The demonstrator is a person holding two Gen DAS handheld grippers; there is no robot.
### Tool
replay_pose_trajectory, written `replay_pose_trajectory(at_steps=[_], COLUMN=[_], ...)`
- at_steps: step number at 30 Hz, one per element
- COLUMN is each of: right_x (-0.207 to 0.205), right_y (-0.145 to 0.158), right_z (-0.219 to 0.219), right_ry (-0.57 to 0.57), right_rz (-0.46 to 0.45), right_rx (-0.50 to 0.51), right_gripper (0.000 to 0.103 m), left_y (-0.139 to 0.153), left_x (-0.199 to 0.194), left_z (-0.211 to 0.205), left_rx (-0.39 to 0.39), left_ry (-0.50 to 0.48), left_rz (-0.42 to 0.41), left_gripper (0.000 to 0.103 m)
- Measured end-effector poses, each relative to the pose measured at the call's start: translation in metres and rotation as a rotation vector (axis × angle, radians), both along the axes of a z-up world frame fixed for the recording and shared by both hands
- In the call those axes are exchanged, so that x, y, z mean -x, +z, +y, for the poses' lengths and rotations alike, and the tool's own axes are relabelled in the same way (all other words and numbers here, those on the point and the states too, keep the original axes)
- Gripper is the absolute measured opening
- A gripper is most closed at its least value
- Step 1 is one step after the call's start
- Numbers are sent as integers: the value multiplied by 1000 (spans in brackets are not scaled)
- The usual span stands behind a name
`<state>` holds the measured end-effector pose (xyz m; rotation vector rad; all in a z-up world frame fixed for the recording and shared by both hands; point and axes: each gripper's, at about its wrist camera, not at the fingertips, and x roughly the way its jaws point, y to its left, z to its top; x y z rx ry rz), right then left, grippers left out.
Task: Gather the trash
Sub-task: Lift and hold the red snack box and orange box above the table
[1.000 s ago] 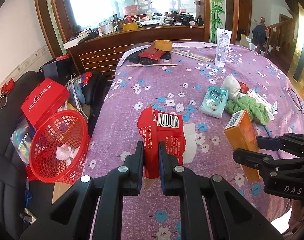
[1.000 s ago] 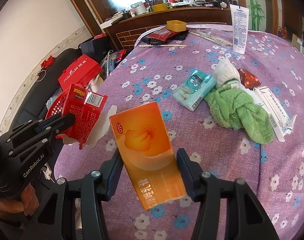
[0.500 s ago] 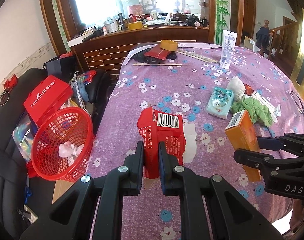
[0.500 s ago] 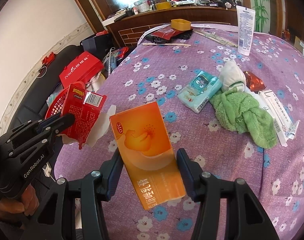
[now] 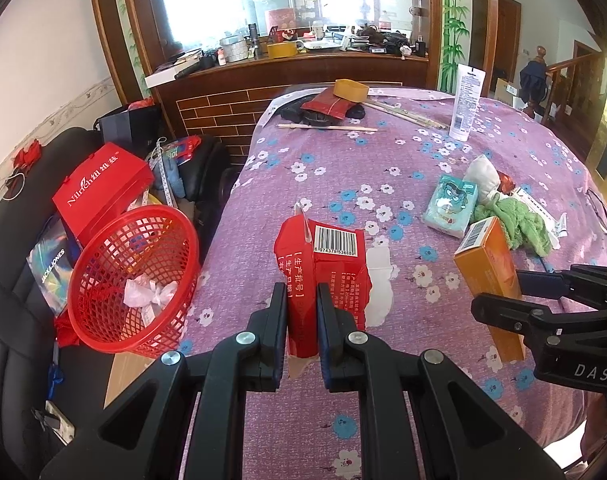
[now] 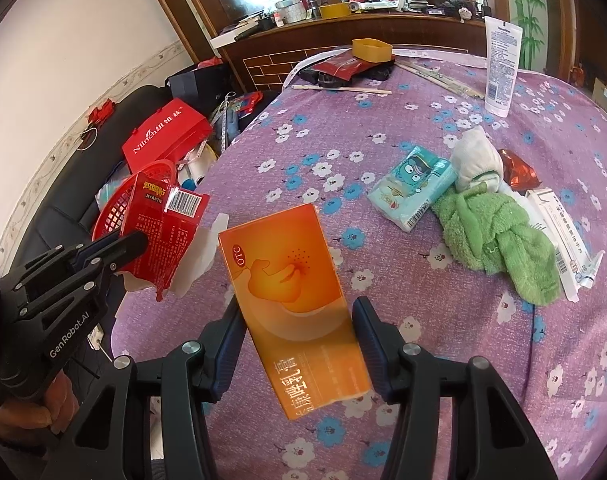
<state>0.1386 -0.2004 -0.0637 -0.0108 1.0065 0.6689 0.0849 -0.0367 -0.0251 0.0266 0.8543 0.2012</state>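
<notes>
Two grippers loaded: left gripper (image 5: 297,312) red packet (image 5: 323,264), right gripper (image 6: 299,336) orange box (image 6: 291,300).

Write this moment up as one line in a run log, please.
left gripper: shut on red packet | right gripper: shut on orange box | red basket: beside table, holds crumpled paper
</notes>
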Motion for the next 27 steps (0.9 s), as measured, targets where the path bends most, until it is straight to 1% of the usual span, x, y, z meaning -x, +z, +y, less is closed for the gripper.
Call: replay_pose_trajectory(at_steps=[17,27], right_x=[0,0], right_y=[9,16], right_z=[17,33], right_ry=[36,66], right_rz=[-18,-27], right_rx=[6,8], right_gripper=[58,59], left_y=[6,13], left_x=[7,14], left_z=[19,39], left_rx=[18,33], left_ry=[49,96], left_rz=[-24,-50], left_gripper=[13,13])
